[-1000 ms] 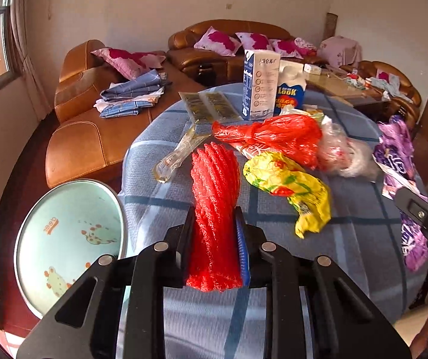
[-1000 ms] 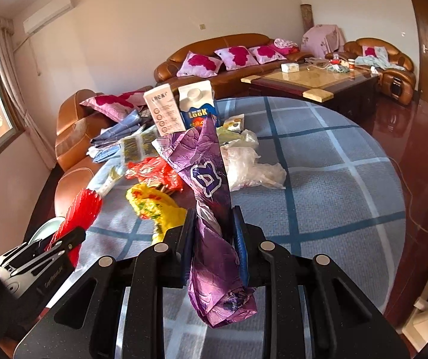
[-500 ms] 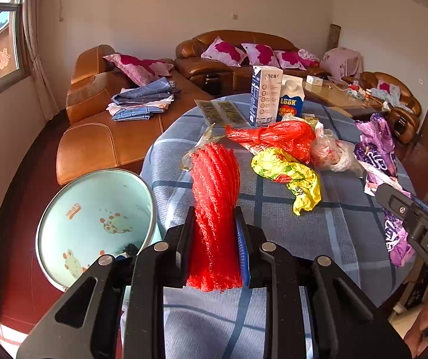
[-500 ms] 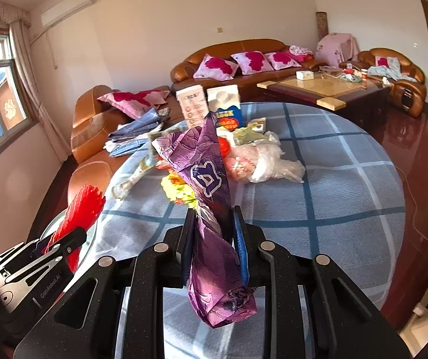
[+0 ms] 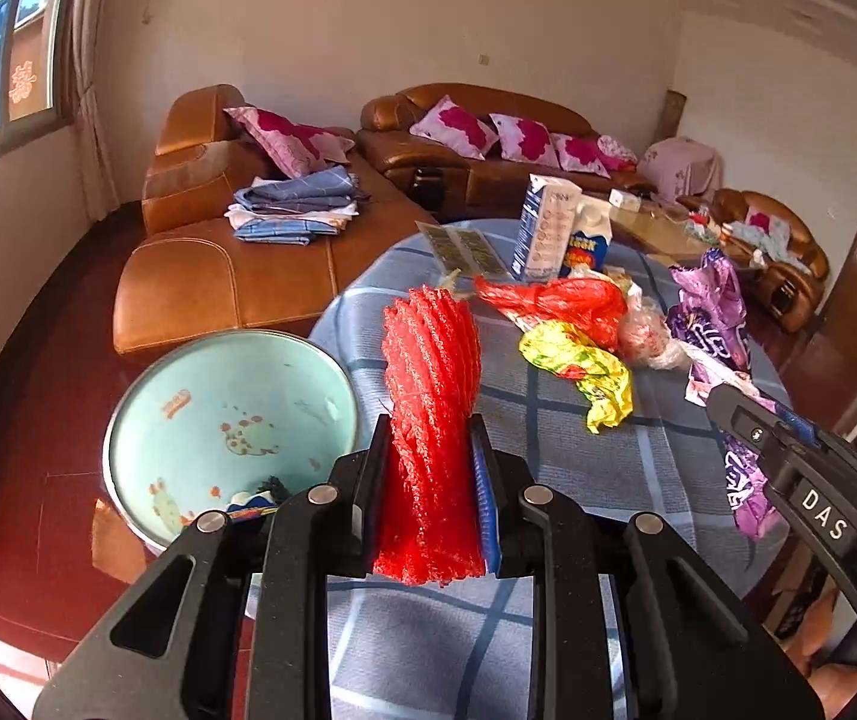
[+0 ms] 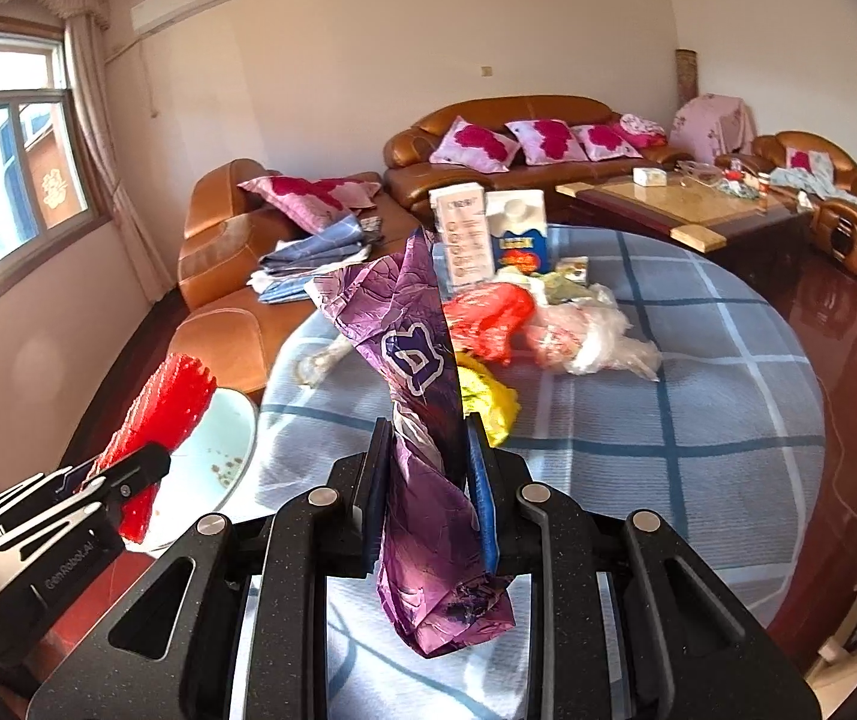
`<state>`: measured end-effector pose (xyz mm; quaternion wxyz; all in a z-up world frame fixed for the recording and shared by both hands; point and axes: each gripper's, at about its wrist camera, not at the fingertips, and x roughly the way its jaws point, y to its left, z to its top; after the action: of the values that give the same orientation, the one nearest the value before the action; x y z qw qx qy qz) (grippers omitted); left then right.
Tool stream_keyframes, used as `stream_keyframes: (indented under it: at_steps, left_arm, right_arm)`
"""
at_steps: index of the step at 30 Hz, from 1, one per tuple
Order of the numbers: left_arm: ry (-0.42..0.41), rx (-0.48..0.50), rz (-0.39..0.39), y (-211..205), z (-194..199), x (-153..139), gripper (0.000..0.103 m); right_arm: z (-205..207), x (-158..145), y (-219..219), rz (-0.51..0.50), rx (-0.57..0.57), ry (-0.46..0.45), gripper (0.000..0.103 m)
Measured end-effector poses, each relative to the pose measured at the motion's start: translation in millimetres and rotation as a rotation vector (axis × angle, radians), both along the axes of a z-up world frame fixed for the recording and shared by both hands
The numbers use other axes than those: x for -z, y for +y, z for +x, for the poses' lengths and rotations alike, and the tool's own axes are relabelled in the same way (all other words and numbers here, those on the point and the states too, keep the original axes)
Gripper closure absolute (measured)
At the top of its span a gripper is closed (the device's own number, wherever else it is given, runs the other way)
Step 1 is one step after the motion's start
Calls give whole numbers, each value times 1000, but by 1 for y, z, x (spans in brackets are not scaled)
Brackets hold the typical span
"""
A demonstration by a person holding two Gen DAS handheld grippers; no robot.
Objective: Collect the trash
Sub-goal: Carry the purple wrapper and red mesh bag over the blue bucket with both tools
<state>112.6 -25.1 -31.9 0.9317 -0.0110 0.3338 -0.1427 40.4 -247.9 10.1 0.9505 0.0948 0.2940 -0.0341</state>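
Observation:
My left gripper [image 5: 428, 456] is shut on a red foam mesh sleeve [image 5: 432, 384], held above the near edge of the round table [image 5: 608, 468]. The sleeve also shows in the right wrist view [image 6: 158, 414]. My right gripper [image 6: 425, 462] is shut on a crumpled purple wrapper [image 6: 422, 372], held up over the table. A light blue bin [image 5: 224, 420] stands on the floor left of the table. On the table lie a yellow wrapper [image 5: 584, 366], a red plastic bag [image 5: 560, 300], a clear plastic bag [image 6: 596, 336] and two cartons [image 5: 560, 234].
A brown leather sofa [image 5: 236, 276] with folded clothes stands just behind the bin. A longer sofa [image 6: 524, 144] with pink cushions lines the back wall. A coffee table [image 6: 686, 204] is at the right. The floor is dark red tile.
Both grippers have pulled back and risen from the table with their loads. The bin shows more fully, lower left of the left gripper.

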Motion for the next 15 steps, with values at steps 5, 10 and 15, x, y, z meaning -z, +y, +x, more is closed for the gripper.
stream_keyframes:
  at_steps: [5, 10, 15]
  left_arm:
    - [-25, -35, 15, 12, -6, -4, 79]
    - [-24, -66, 25, 25, -8, -4, 79]
    - [-25, -103, 43, 36, -9, -5, 79]
  right_arm:
    - [2, 1, 15, 1, -38, 9, 78]
    - [3, -1, 28, -4, -70, 4, 78]
    - [4, -1, 40, 3, -102, 2, 78]
